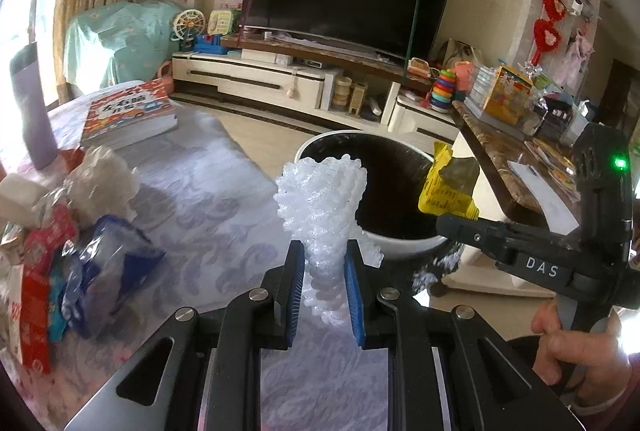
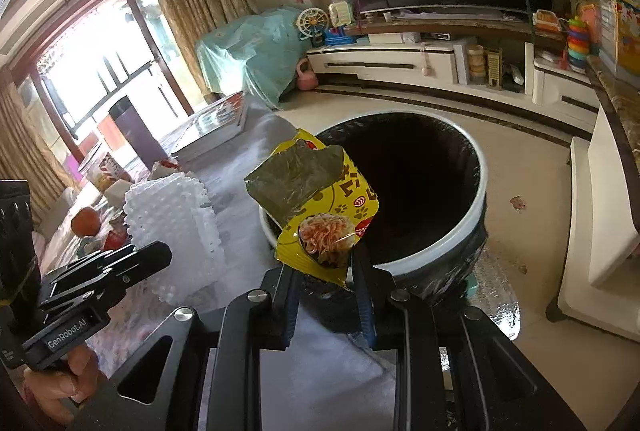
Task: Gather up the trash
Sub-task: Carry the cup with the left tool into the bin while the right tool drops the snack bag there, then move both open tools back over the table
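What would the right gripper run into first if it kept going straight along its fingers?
Likely the trash bin: past the yellow wrapper clamped in the right gripper, its line leads over the near rim into the dark liner. Depth is hard to judge through the fisheye.

The crumpled foam fruit net [image 1: 320, 199] is white and faintly translucent, with a knobbly mesh pattern. The torn snack wrapper [image 2: 320, 207] is bright yellow with red marks, black paw prints and a printed picture of orange-brown shreds; its turned-out inside is dull olive-grey. The round trash bin [image 2: 476, 207] has a white rim and a glossy black liner. The tablecloth [image 1: 208, 199] is pale lilac-grey with a darker swirling leaf pattern. The thick paperback book [image 1: 128, 111] has a red and orange cover with white lettering. The finger pads [image 1: 294, 295] are blue with fine ribs, on black frames.
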`<state>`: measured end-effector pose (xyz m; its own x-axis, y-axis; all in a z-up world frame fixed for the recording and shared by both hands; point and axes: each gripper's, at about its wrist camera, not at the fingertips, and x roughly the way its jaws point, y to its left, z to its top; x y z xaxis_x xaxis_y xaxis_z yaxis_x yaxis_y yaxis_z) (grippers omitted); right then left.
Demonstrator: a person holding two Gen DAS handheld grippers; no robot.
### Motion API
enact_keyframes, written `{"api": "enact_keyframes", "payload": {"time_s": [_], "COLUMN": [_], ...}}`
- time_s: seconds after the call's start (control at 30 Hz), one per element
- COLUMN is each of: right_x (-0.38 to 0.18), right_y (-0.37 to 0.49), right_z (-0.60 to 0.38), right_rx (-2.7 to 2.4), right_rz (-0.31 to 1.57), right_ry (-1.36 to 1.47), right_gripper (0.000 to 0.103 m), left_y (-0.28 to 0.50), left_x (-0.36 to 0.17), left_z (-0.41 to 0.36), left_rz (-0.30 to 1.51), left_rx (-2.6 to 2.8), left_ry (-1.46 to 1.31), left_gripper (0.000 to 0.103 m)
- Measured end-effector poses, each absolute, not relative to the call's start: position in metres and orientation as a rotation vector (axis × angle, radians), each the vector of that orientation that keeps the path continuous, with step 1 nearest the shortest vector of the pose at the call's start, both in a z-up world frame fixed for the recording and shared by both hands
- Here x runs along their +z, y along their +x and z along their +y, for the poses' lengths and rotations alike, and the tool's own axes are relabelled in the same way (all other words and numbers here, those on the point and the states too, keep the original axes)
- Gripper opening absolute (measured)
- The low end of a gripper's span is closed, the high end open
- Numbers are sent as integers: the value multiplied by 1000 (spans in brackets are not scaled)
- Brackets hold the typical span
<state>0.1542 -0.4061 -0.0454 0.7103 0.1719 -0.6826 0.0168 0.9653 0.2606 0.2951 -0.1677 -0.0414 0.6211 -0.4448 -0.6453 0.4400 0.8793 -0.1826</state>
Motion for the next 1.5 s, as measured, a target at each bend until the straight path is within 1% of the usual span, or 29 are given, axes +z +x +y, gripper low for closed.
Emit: {"api": "enact_keyframes", "payload": {"time_s": [0.77,0.83,0.9,0.93,1.0,1.03,1.1,1.17,1.23,1.27,1.3,1.37,1.43,1.5], "right_x": [-51,-52,-53,-53,-53,-53,-52,-49,-47,-47,-46,-45,-44,-44], "right_y": [190,193,195,196,197,198,196,192,187,184,182,178,173,168], "right_z": [-446,-448,-449,-450,-452,-453,-455,-457,-459,-460,-460,-460,-458,-454], "right_rx": [63,63,57,54,47,41,32,23,17,16,15,12,8,11], "right_rz": [818,824,827,829,833,835,828,813,799,793,786,772,761,753], "right_ry": [292,298,291,288,292,293,294,300,314,319,326,341,350,365], "right_gripper": [25,26,28,28,30,33,51,52,53,56,63,71,76,84], "left_y": [362,364,367,369,369,369,366,362,356,353,350,342,335,325], "left_x": [-44,-45,-45,-45,-46,-46,-45,-45,-47,-48,-49,-50,-50,-52], "left_z": [-236,-239,-242,-243,-246,-245,-246,-245,-241,-239,-236,-228,-219,-209], "left_rz": [790,794,797,801,805,806,799,796,798,801,803,803,799,797], "left_rx": [-542,-542,-540,-535,-534,-530,-526,-519,-513,-511,-510,-501,-494,-483], "left_ry": [28,32,31,32,31,31,31,36,30,24,20,8,-2,-18], "left_gripper": [22,24,28,31,43,51,54,55,59,61,62,65,68,69]}}
